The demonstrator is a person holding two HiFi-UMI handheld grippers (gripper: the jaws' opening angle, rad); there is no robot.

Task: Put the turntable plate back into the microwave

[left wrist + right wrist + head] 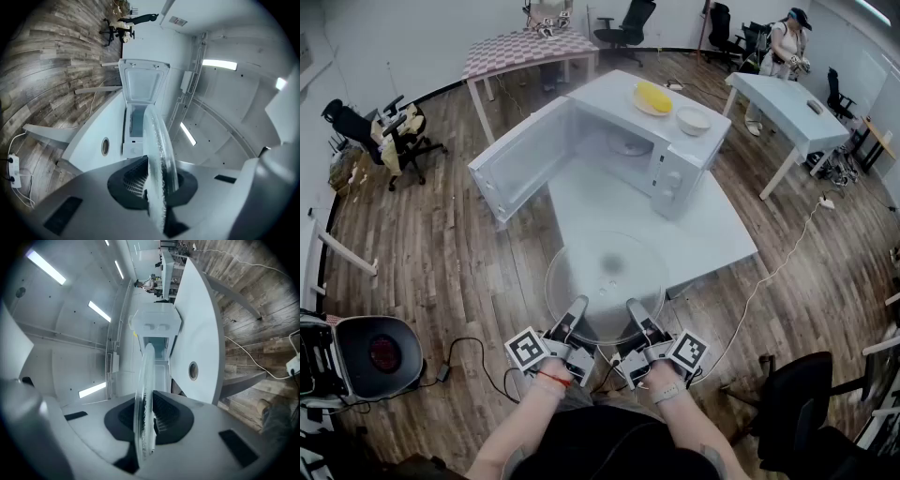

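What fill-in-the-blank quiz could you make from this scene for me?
The microwave has its door standing ____.
The left tongs and right tongs together make ____ tongs shut on the turntable plate.
Atop the microwave, beside the white bowl, lies something coloured ____.
Missing words: open, two, yellow.

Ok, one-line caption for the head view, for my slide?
Left claw and right claw grip the glass turntable plate by its near rim, facing the open microwave.
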